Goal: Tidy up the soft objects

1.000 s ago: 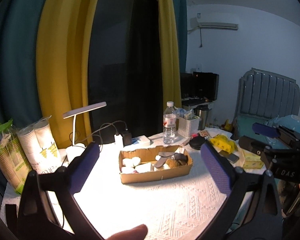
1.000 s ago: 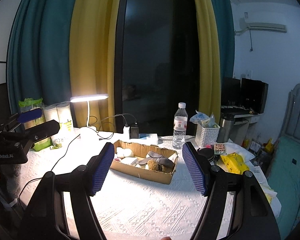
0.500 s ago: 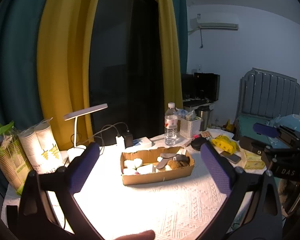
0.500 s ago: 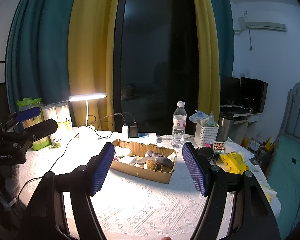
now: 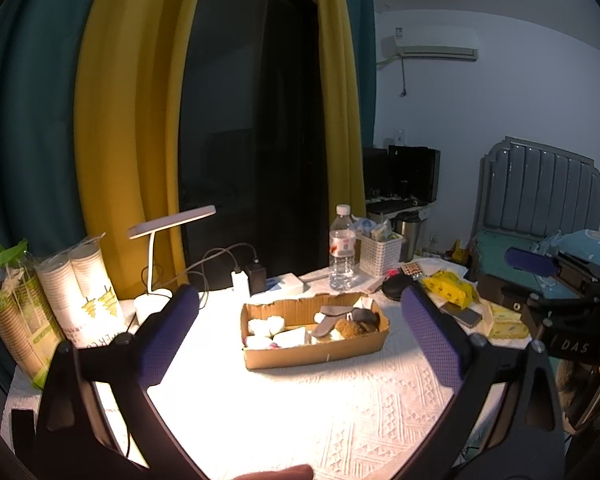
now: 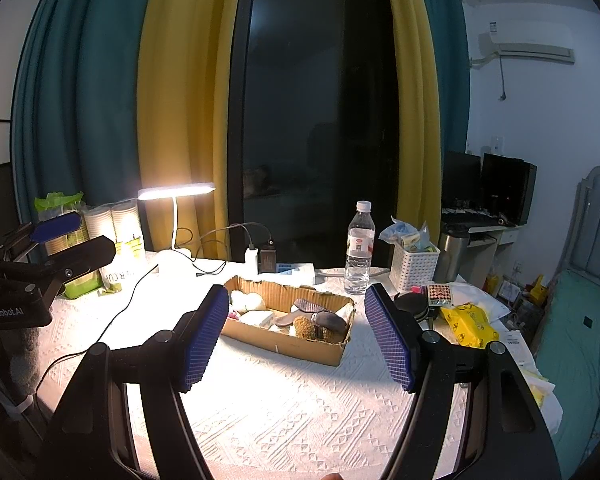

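A shallow cardboard box (image 5: 312, 354) (image 6: 312, 350) sits mid-table on the white cloth. Inside lie white cotton balls (image 5: 265, 325) (image 6: 247, 301), a white pad (image 6: 256, 317), a brown fuzzy ball (image 5: 349, 328) (image 6: 305, 326) and dark grey soft pieces (image 5: 365, 315) (image 6: 328, 320). My left gripper (image 5: 300, 336) hovers short of the box, blue pads wide apart with nothing between them. My right gripper (image 6: 296, 340) also hangs in front of the box, open and empty. Each gripper shows at the edge of the other's view.
A lit desk lamp (image 6: 175, 194), stacked paper cups (image 5: 88, 280), a charger with cables (image 6: 260, 256), a water bottle (image 6: 359, 248), a white basket (image 6: 414, 266), a yellow packet (image 6: 468, 326) and a black round case (image 6: 410, 306) ring the box. A bed (image 5: 540, 216) stands right.
Both views have shifted slightly; the box sits a touch lower in the left wrist view. Both grippers stay open and empty.
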A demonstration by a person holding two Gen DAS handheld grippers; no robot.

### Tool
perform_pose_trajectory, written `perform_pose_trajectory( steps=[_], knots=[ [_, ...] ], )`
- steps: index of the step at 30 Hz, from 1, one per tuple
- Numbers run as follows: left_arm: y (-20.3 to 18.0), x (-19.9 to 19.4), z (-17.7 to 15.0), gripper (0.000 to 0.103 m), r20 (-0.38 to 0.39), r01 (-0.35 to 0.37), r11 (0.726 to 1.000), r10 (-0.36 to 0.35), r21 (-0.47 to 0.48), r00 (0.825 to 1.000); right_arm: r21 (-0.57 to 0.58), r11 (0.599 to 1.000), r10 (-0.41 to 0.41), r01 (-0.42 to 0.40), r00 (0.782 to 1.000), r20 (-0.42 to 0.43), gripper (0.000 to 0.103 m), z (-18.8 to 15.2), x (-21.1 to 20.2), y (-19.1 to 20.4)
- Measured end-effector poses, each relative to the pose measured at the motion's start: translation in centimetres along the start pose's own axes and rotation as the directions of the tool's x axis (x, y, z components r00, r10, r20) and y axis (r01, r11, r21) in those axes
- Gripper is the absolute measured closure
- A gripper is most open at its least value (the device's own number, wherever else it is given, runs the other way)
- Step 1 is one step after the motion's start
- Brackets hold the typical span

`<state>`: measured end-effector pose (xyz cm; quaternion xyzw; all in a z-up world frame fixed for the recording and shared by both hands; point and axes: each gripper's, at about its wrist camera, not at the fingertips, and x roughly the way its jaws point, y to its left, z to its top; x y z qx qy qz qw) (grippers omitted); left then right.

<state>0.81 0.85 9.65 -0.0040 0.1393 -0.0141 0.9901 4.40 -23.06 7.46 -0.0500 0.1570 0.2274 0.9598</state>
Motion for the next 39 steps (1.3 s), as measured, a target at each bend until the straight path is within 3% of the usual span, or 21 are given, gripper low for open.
perform_pose_trajectory(
  steps=[34,39],
  knots=[
    [0.01,0.33,-0.98,0.001,-0.012,-0.011,1.000,0.011,-0.012,1.000,-0.005,1.000,0.008,-0.008,1.000,-0.013,0.029,-0.60,0.02,0.17],
    [0.07,0.76,-0.77,0.001,-0.032,0.035,0.999,-0.036,-0.027,0.999,0.000,1.000,0.018,-0.018,1.000,-0.019,0.029,-0.61,0.80,0.01]
  ],
)
